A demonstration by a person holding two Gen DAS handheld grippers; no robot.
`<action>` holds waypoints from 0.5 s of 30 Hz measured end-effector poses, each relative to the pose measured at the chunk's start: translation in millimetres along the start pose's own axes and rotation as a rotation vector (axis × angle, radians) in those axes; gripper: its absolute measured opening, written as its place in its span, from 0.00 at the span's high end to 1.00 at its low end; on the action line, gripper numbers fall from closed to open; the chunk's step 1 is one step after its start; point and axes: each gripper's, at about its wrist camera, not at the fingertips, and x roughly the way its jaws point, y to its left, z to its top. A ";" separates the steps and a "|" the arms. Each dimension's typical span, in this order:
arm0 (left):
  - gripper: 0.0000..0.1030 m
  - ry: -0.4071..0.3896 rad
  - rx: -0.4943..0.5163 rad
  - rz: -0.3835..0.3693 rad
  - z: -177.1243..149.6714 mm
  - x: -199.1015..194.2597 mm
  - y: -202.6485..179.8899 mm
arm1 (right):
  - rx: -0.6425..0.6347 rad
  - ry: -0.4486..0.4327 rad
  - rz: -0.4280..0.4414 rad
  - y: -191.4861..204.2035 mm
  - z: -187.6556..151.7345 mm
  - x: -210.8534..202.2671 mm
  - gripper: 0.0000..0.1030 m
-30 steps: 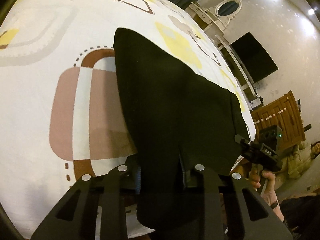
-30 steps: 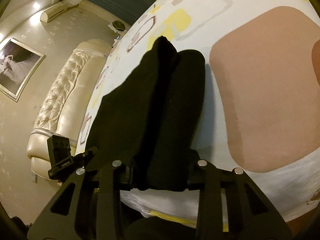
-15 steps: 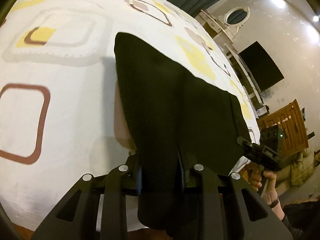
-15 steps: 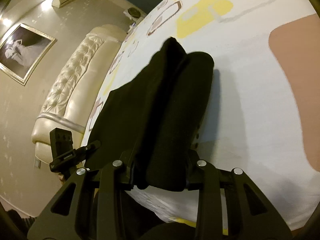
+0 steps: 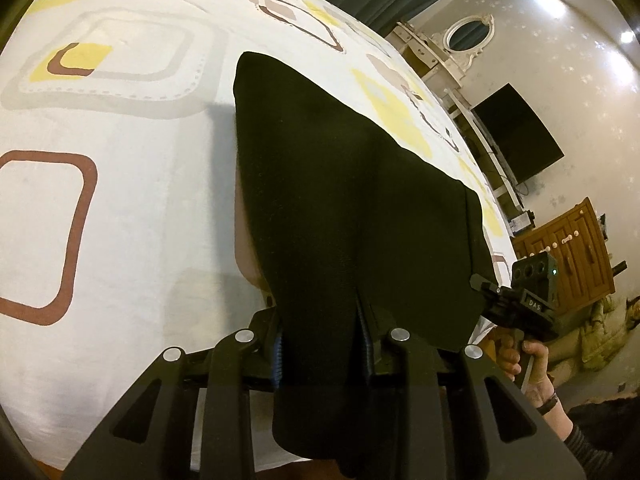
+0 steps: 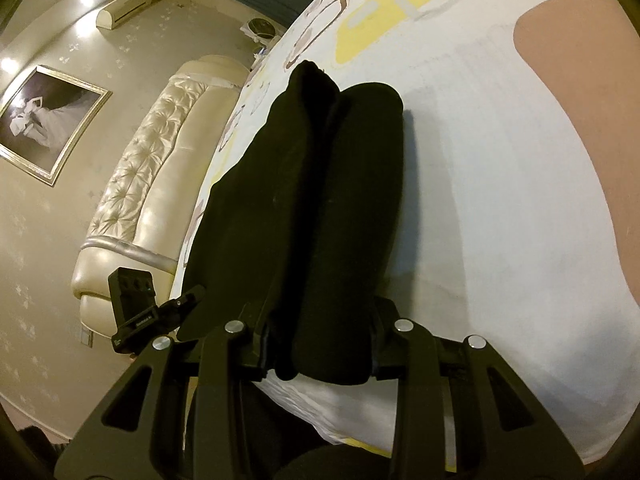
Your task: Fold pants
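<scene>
The black pants (image 5: 340, 200) hang stretched between my two grippers above the patterned bedsheet (image 5: 120, 200). My left gripper (image 5: 320, 344) is shut on one end of the near edge, with fabric draping over its fingers. My right gripper (image 6: 320, 352) is shut on the other end, where the pants (image 6: 312, 200) bunch into two rolls running away from me. The right gripper also shows at the right of the left wrist view (image 5: 516, 304), and the left gripper at the left of the right wrist view (image 6: 160, 312). The far end of the pants rests on the sheet.
The bed has a cream tufted headboard (image 6: 148, 168) on the left. A framed picture (image 6: 44, 120) hangs on the wall. A wall TV (image 5: 516, 132), a white shelf with an oval mirror (image 5: 468, 36) and a wooden cabinet (image 5: 572, 256) stand beyond the bed's right side.
Both grippers have carried the pants across the bed; the sheet's pattern has shifted beneath them. The grip on the fabric is unchanged.
</scene>
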 end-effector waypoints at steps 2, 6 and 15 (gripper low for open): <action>0.71 0.001 0.001 -0.001 1.2 1.4 -0.7 | 0.005 0.000 0.004 -1.0 -0.3 0.8 0.68; 0.69 0.003 -0.001 -0.007 2.3 0.7 1.8 | 0.009 -0.002 0.010 -0.7 -0.1 -0.1 0.64; 0.28 -0.078 0.078 0.029 2.6 -21.5 -0.4 | 0.005 -0.004 0.030 -0.7 6.7 -15.2 0.38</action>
